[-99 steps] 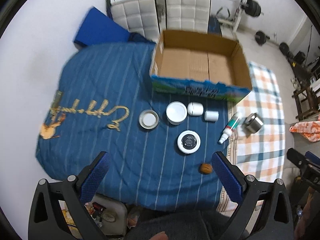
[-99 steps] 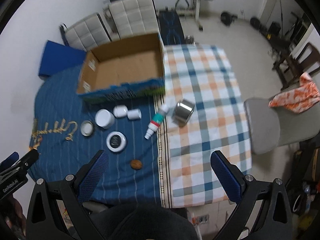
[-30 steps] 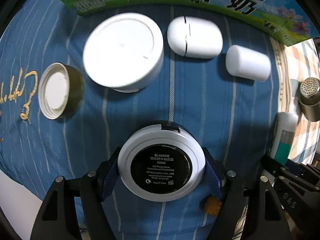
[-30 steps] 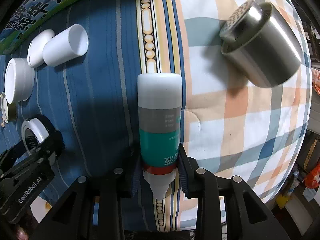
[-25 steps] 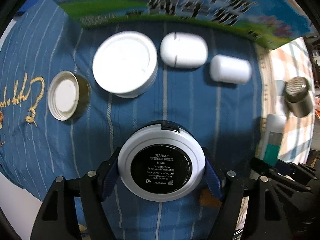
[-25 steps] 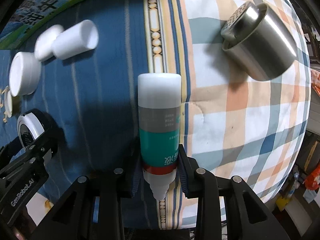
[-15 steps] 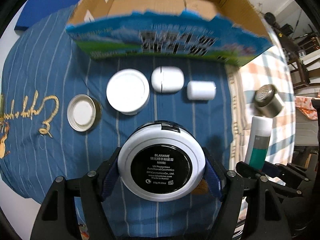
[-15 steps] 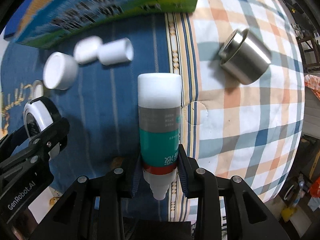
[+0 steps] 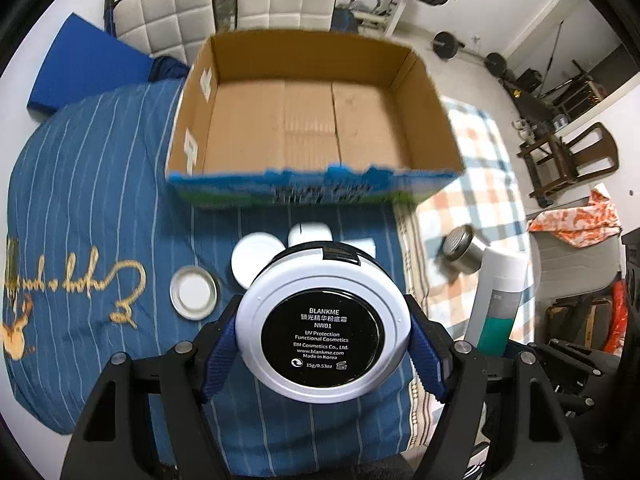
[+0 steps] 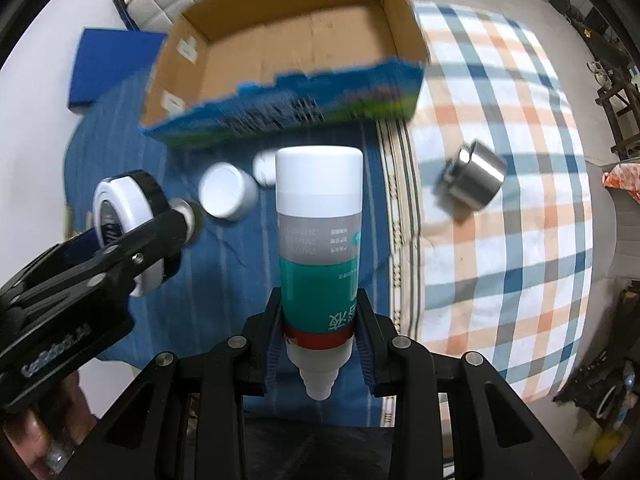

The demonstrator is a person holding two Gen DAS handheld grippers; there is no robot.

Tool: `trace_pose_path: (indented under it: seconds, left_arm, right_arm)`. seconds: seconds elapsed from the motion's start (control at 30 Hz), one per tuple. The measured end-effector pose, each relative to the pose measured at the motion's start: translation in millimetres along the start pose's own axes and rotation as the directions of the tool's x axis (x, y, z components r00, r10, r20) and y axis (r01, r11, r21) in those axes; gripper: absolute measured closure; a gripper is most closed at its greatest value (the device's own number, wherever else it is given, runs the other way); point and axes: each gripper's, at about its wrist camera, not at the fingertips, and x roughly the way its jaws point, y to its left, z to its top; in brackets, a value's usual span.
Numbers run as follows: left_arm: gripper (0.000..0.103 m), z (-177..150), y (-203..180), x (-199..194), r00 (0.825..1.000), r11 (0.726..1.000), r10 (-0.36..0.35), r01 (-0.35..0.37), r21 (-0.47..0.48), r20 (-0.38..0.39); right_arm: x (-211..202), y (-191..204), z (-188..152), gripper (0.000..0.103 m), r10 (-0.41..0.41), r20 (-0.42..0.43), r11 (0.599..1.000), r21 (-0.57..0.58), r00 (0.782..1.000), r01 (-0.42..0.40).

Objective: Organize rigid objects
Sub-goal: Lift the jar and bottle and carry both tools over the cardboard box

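Note:
My left gripper [image 9: 322, 342] is shut on a round white cosmetics compact [image 9: 322, 322] with a black label, held high above the blue striped cloth. My right gripper [image 10: 320, 330] is shut on a white, grey and teal bottle [image 10: 318, 236], its nozzle toward the camera. Each gripper shows in the other view: the bottle [image 9: 498, 300] at right, the compact [image 10: 128, 216] at left. An open cardboard box [image 9: 312, 120] with a blue printed front lies beyond both, nothing visible inside it. On the cloth below remain a white jar [image 9: 256, 258], a tin lid [image 9: 194, 292], small white containers and a steel shaker [image 9: 464, 254].
The blue striped cloth [image 9: 88, 184] adjoins a checked orange and blue cloth [image 10: 516, 184] on the right. Padded white chairs [image 9: 224, 8], a blue mat and gym weights stand behind the box. A wooden chair and an orange cloth are at far right.
Both grippers have risen well above the cloth with the compact and the bottle. The items below look smaller, and the open box has come fully into view.

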Motion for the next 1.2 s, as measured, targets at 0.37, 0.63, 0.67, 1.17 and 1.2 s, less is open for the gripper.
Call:
trace_pose_path:
  seconds: [0.37, 0.63, 0.67, 1.17, 1.2]
  left_arm:
    - [0.030, 74, 8, -18, 0.998, 1.000, -0.014, 0.013, 0.009, 0.069]
    - [0.030, 141, 8, 11, 0.998, 1.000, -0.014, 0.015, -0.004, 0.053]
    - [0.030, 153, 9, 18, 0.999, 1.000, -0.020, 0.021, -0.012, 0.043]
    - [0.030, 264, 18, 161, 0.981, 0.991, -0.095, 0.076, -0.114, -0.168]
    - [0.030, 268, 18, 171, 0.978, 0.990, -0.097, 0.076, -0.122, -0.183]
  right_arm:
    - [-53, 18, 58, 0.068, 0.041, 0.098, 0.999, -0.018, 0.994, -0.040]
    - [-54, 24, 140, 0.068, 0.039, 0.108, 0.998, -0.060, 0.993, -0.032]
    - [-52, 24, 147, 0.068, 0.037, 0.105, 0.998, -0.061, 0.994, -0.031]
    - [66, -12, 286, 0.068, -0.002, -0.049, 0.999, -0.041, 0.999, 0.000]
    - [75, -14, 292, 0.068, -0.004, -0.060, 0.999, -0.041, 0.998, 0.001]
